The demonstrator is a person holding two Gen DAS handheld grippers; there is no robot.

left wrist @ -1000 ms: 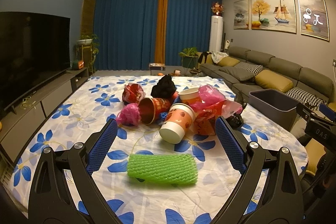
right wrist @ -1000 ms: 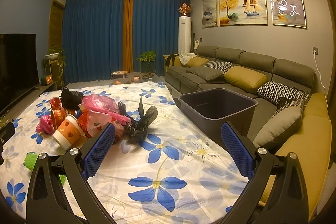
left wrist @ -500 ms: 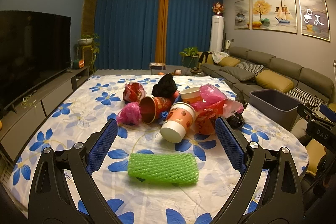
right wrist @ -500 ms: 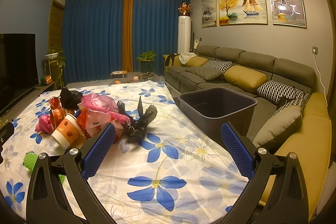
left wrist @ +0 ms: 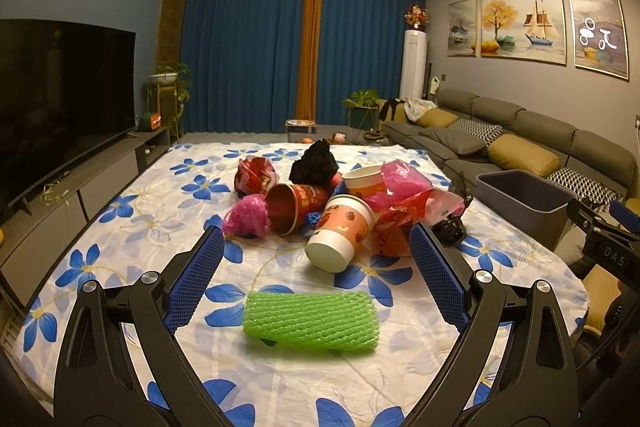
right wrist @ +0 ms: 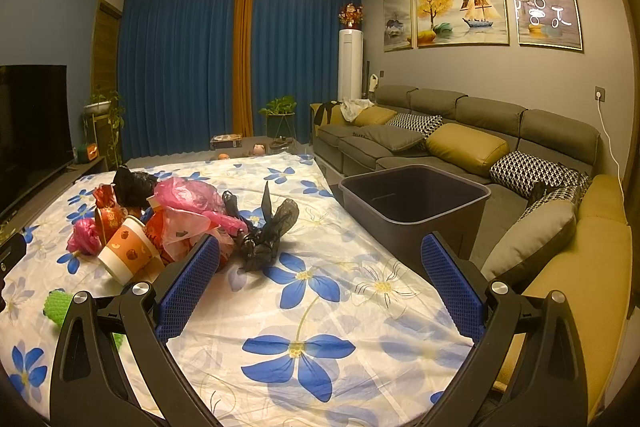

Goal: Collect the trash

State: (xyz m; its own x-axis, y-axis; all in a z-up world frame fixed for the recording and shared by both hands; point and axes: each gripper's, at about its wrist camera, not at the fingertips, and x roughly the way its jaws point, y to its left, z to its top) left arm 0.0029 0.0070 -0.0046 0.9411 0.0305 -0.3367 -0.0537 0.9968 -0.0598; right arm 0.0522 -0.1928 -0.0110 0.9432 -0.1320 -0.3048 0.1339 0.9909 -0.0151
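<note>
A green foam net sleeve (left wrist: 311, 321) lies on the flowered tablecloth just ahead of my open left gripper (left wrist: 316, 239), between its blue pads but farther out. Behind it sits a trash pile: an orange paper cup (left wrist: 340, 233) on its side, a red cup (left wrist: 296, 207), pink bags (left wrist: 402, 181), a pink wad (left wrist: 245, 215) and a black bag (left wrist: 316, 163). My right gripper (right wrist: 320, 247) is open and empty over the cloth. A crumpled black bag (right wrist: 266, 233) lies ahead of its left pad. The grey bin (right wrist: 414, 205) stands off the table's right edge.
A grey sofa (right wrist: 460, 147) with yellow and patterned cushions runs along the right wall behind the bin. A TV (left wrist: 64, 99) on a low cabinet lines the left side. Blue curtains (left wrist: 248, 55) close the far wall. The right gripper's body (left wrist: 604, 243) shows at the left view's right edge.
Both views have shifted only slightly; the left gripper has crept a little toward the pile. Nothing was taken hold of or moved on the table.
</note>
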